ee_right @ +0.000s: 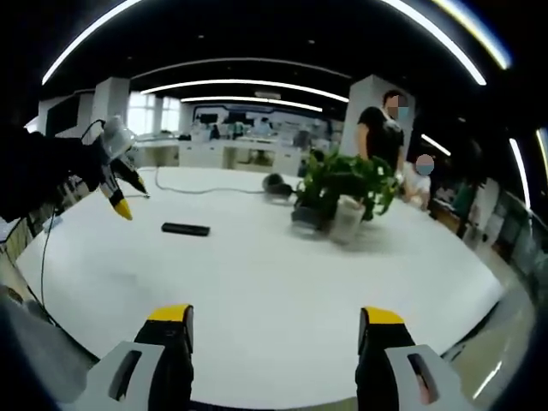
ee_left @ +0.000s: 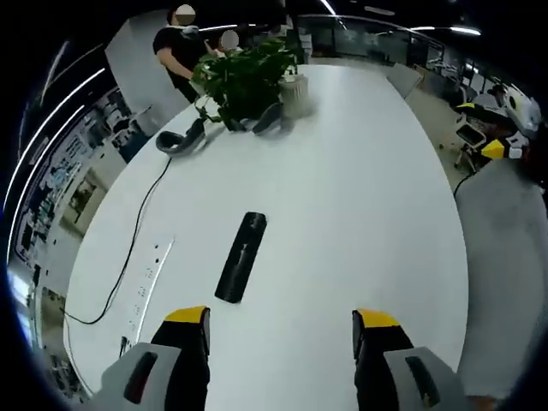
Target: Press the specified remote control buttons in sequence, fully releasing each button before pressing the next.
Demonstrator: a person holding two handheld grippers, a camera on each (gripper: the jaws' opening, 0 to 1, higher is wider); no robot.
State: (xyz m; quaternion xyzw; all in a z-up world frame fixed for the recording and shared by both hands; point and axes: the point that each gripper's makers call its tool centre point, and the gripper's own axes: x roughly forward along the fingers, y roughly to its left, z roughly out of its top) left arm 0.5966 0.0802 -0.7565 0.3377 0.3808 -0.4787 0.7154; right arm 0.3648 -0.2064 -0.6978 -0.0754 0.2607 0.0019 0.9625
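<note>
- Left hand-held gripper (ee_left: 281, 330): the two yellow-tipped jaws stand wide apart with nothing between them, hovering above the white tabletop (ee_left: 360, 214).
- Remote control (ee_left: 241, 257): a slim black bar lying flat on the tabletop, just ahead of the left jaw in the left gripper view, not touched by either jaw. In the right gripper view the same remote control (ee_right: 186, 229) lies far across the tabletop, to the left of centre.
- Right hand-held gripper (ee_right: 276, 330): jaws apart and empty, held over the near edge of the tabletop (ee_right: 257, 282), well apart from the remote control.
- In the right gripper view the left hand-held gripper (ee_right: 116, 184) enters from the left edge, its yellow tips pointing down above the tabletop, near the remote control but not in contact.
- Potted plant (ee_left: 248, 77): stands toward the far end of the tabletop in a pale pot.
- Headphones (ee_left: 181, 141): dark, resting on the tabletop beside the plant.
- Black cable (ee_left: 128, 257): runs along the tabletop to the left of the remote control.
- Person in dark clothing (ee_right: 377, 133): stands beyond the plant.
</note>
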